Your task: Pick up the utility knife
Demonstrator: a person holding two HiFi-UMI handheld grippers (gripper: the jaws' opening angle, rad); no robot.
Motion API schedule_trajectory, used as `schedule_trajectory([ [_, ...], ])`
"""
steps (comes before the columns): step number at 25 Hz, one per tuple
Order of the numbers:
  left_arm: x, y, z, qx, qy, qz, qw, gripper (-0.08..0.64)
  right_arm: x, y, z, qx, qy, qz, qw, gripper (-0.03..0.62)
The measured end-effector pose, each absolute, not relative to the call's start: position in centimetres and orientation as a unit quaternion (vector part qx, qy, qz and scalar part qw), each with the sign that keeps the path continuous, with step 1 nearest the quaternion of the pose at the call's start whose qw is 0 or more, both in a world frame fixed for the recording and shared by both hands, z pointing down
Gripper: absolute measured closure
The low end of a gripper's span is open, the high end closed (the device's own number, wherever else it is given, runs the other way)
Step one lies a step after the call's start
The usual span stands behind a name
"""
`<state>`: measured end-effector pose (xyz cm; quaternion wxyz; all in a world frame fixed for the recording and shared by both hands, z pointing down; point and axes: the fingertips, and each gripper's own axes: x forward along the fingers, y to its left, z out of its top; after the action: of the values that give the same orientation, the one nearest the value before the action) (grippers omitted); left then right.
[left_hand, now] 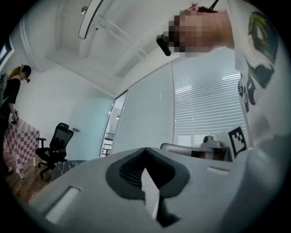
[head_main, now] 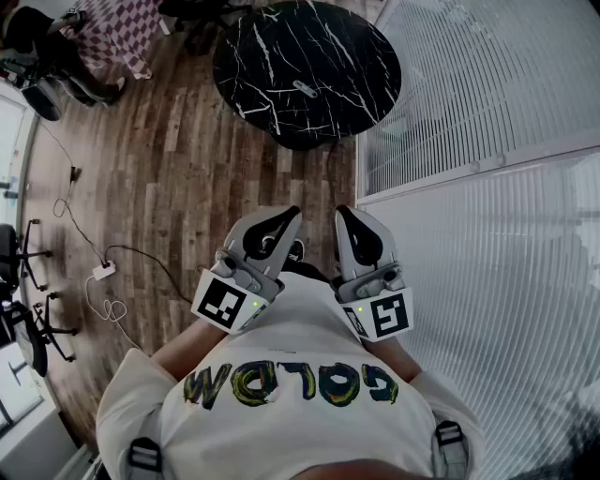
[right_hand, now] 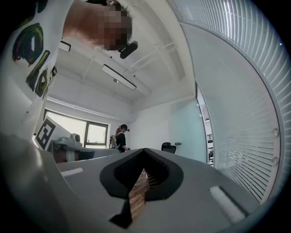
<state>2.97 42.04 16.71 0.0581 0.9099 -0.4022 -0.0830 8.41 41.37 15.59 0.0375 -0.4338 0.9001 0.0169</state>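
The utility knife, small and grey, lies on a round black marble table at the top of the head view, far ahead of both grippers. My left gripper and right gripper are held side by side close to my chest, over the wooden floor. Both are shut and hold nothing. In the left gripper view the jaws of the left gripper meet in front of a blind-covered glass wall. In the right gripper view the right gripper is shut too. Neither gripper view shows the knife.
A glass wall with blinds runs along the right. On the wooden floor to the left lie a white power strip and its cable. Office chairs stand at the left edge, and a checkered-cloth table at top left. Another person stands across the room.
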Motion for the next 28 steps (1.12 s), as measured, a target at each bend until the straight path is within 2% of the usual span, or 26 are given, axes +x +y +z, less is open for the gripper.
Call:
schedule_trajectory([
  [28,7.4,38.1,19.4,0.896,-0.435,-0.053,0.071,0.557,12.9,37.4,17.6,-0.414,0.909,-0.001,0.048,0.591],
])
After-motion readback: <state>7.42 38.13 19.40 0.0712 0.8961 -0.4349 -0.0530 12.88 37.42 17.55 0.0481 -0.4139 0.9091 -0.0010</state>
